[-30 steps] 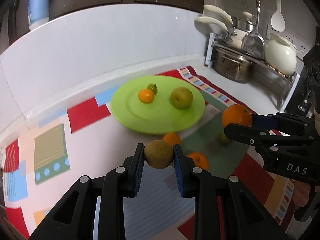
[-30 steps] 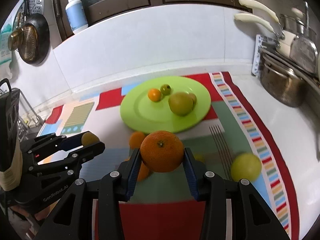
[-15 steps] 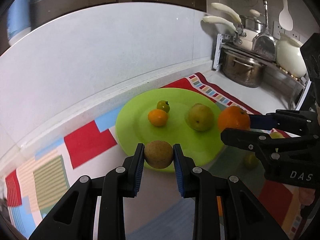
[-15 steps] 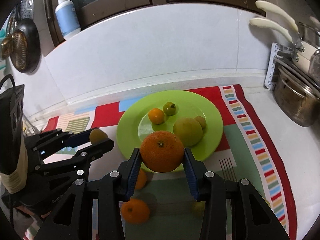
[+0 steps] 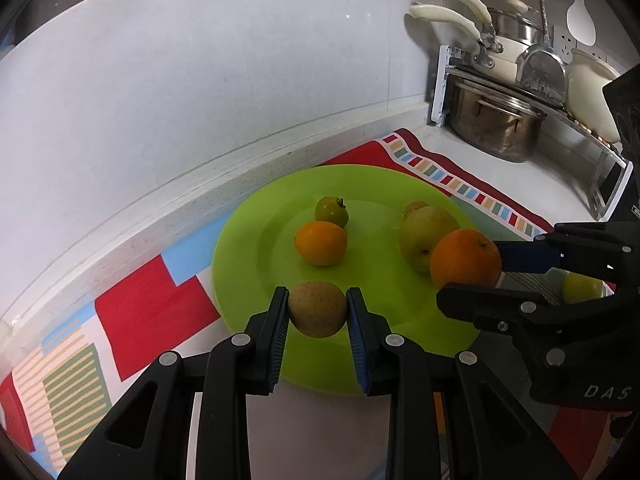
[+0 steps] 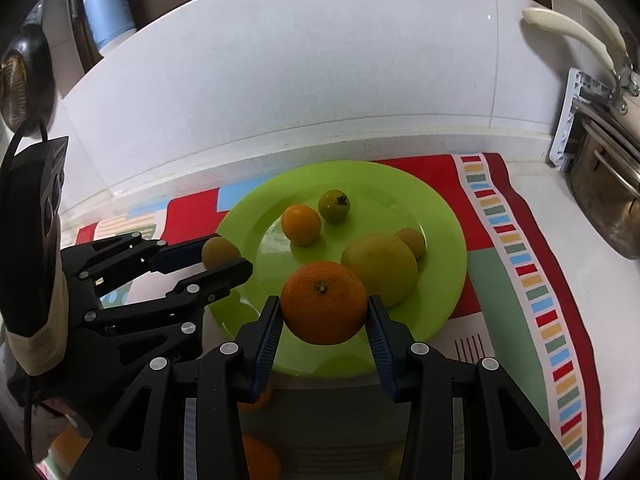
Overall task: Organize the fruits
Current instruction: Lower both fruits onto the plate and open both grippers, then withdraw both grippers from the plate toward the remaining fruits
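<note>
My left gripper (image 5: 317, 309) is shut on a brown kiwi (image 5: 317, 308) and holds it above the near rim of the green plate (image 5: 240, 248). My right gripper (image 6: 323, 308) is shut on a large orange (image 6: 323, 308) above the plate's near side (image 6: 448, 280). On the plate lie a small orange (image 6: 301, 224), a green tomato (image 6: 334, 205), a yellow-green pear (image 6: 380, 268) and a small brown fruit (image 6: 412, 242). The orange also shows in the left wrist view (image 5: 465, 258), and the kiwi in the right wrist view (image 6: 219, 251).
A colourful mat (image 6: 532, 280) lies under the plate. Loose oranges (image 6: 260, 460) sit on the mat below my right gripper, and a yellow-green fruit (image 5: 582, 288) lies behind it. A steel pot (image 5: 492, 124) and dish rack stand at the right. The white wall is close behind.
Both grippers have moved forward with their fruits, from over the mat to above the plate's near part. The plate now looks closer and larger.
</note>
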Demonstrator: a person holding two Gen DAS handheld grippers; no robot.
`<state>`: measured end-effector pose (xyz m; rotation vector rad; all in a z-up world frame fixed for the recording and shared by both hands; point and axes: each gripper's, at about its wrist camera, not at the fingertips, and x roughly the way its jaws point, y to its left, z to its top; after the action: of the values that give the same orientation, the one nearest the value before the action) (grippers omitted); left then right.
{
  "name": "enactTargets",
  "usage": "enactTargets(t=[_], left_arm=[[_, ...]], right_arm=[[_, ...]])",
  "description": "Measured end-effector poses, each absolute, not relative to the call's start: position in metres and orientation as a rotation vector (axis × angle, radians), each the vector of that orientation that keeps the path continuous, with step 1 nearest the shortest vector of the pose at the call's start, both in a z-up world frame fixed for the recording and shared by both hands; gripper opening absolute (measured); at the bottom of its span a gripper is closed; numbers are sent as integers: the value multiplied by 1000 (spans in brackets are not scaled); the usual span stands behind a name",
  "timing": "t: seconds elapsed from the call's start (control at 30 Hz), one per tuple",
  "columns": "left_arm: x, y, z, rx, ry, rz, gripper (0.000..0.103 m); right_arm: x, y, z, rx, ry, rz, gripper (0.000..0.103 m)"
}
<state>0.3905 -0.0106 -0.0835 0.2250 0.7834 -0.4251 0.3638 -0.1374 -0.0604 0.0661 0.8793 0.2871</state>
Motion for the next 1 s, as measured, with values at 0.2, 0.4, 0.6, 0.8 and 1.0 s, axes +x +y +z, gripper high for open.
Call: enactTargets(t=[0.2, 0.4, 0.6, 0.8, 1.0], left_arm=[[388, -7, -79, 245, 774, -377, 50], [363, 2, -67, 233, 754, -326, 60], [332, 12, -48, 185, 727, -283, 67], [294, 13, -27, 165, 689, -236, 76], [259, 9, -9, 138, 656, -218, 84]], right_arm=[[366, -139, -65, 78, 920, 271, 45], [349, -140, -52, 58, 869, 256, 51], [324, -144, -35, 56, 824, 229, 59], [293, -154, -18, 52, 772, 177, 68], [259, -170, 3, 54, 701, 105, 76]])
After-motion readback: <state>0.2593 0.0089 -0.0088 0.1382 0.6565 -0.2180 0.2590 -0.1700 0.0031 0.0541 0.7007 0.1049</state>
